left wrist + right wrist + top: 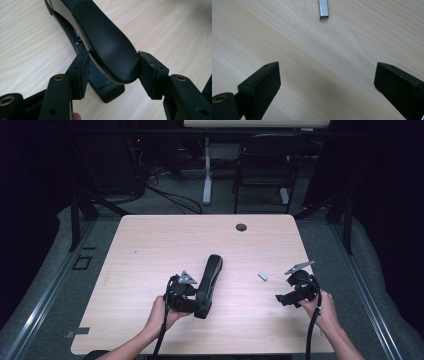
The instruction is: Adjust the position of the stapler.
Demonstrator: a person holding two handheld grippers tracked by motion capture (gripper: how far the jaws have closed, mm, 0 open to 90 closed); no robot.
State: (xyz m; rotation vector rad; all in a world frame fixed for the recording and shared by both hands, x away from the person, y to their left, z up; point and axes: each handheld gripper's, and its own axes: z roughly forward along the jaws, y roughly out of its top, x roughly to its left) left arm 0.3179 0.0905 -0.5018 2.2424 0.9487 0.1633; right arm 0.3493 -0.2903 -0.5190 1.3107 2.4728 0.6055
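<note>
— Stapler (209,285) on the wooden table (150,245): where is it?

— Near the front edge, lying flat. The left gripper (113,71) has its jaws around the stapler's rounded end. I cannot tell if the pads squeeze it.

— And the right gripper (327,85)?

— Its jaws are wide apart, with nothing in them. A strip of staples (323,8) lies just ahead of it.

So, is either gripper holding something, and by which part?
The left gripper has the rounded rear end of the black stapler between its pads, about touching both sides. The right gripper is open and holds nothing.
</note>
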